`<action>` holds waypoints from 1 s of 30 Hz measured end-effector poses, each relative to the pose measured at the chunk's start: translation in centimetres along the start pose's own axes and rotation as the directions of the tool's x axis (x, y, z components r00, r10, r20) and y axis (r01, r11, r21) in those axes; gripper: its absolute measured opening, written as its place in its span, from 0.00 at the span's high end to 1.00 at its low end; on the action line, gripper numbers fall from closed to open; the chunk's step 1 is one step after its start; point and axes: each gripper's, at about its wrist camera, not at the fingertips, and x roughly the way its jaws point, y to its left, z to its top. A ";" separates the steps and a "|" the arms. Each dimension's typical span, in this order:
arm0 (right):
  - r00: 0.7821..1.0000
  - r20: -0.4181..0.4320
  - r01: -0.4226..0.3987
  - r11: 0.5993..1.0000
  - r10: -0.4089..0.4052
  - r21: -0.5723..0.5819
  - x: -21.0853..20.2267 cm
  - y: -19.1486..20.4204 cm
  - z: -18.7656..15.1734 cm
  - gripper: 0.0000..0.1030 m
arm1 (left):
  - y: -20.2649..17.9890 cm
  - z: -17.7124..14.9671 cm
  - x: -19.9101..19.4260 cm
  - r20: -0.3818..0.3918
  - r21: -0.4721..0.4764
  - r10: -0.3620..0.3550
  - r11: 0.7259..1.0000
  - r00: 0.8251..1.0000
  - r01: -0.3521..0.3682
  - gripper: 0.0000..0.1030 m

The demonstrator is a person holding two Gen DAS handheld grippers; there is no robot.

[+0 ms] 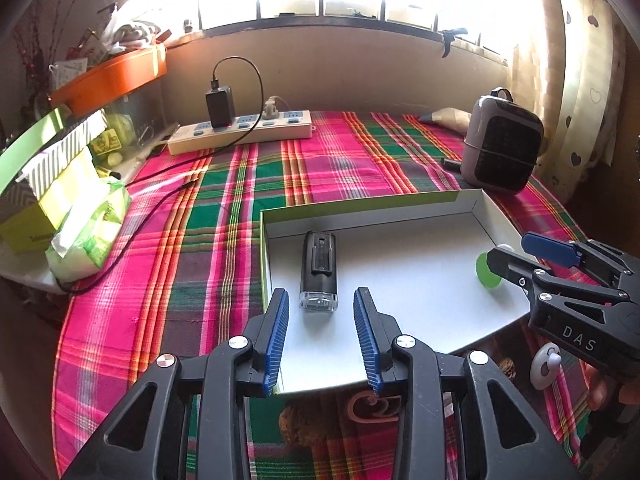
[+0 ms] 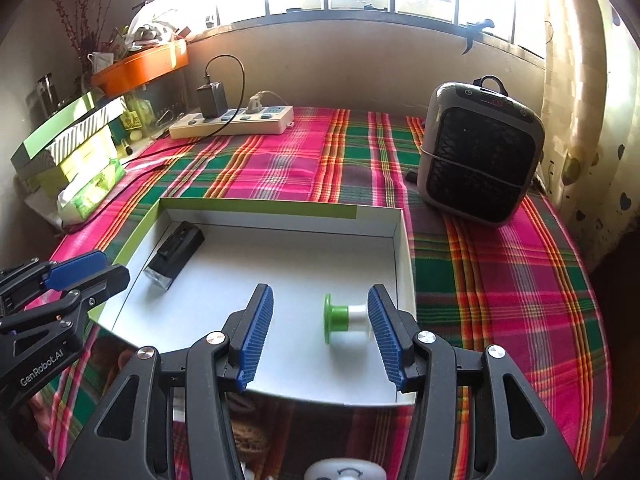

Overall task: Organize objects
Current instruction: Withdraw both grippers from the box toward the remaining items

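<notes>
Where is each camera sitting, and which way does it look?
Left wrist: on the left gripper, looking down past its open blue pads at the black rectangular gadget; the right gripper shows.
Right wrist: on the right gripper, facing the green-and-white spool; the left gripper shows.
Both share the shallow white cardboard tray and grey heater.

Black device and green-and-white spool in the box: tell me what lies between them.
Nothing but bare white floor of the box separates the black device from the green-and-white spool, clearest in the right wrist view.
</notes>
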 end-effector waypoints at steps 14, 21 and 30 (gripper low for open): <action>1.000 0.019 0.001 1.000 -0.001 0.028 -3.3 -0.4 -4.1 0.51 | -0.1 -3.0 -2.7 0.039 0.020 -0.013 1.000 0.999 0.012 0.69; 0.999 0.035 0.012 1.000 -0.013 0.024 -5.1 -0.8 -5.9 0.51 | 1.2 -4.8 -3.2 0.033 -0.006 -0.038 0.999 0.999 0.039 0.68; 1.000 0.022 0.002 0.999 -0.003 0.047 -5.6 -1.5 -8.0 0.50 | 3.1 -7.0 -3.1 0.001 -0.035 -0.116 0.993 0.993 0.116 0.63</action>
